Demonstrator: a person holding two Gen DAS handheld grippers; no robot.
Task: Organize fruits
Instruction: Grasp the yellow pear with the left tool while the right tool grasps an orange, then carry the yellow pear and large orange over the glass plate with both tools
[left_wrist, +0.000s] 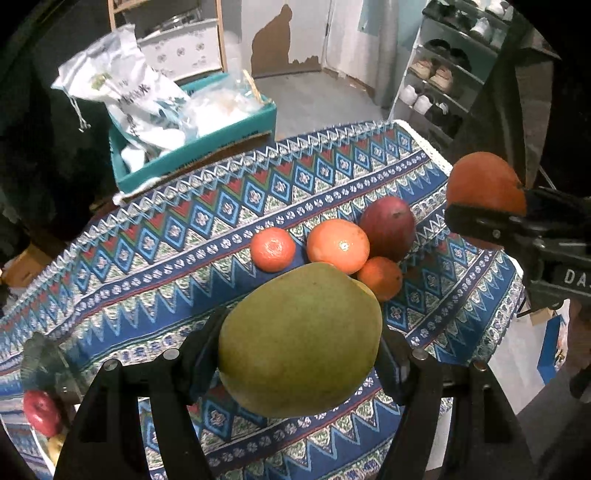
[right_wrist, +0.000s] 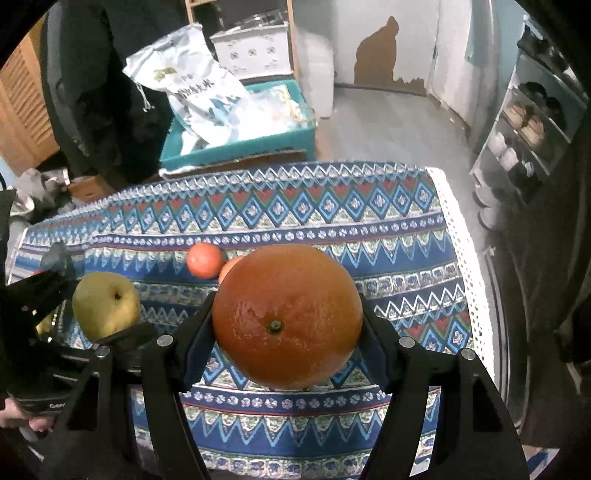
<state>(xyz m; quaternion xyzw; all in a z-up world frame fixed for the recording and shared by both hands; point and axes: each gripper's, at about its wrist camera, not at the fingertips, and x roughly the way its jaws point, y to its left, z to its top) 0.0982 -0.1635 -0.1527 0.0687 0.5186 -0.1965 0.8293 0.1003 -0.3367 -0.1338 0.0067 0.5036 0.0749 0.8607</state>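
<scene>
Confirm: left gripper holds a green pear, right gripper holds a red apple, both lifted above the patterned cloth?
Not quite. The right gripper holds an orange, not a red apple, as the right wrist view shows. The left gripper does hold the green pear, both above the patterned cloth.

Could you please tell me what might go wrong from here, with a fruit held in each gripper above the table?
1. The green pear is wide for the left gripper; gripped only at its sides, it might slip and drop.
2. The big orange in the right gripper could knock the small oranges and red pear, which may roll off the tablecloth.
</scene>
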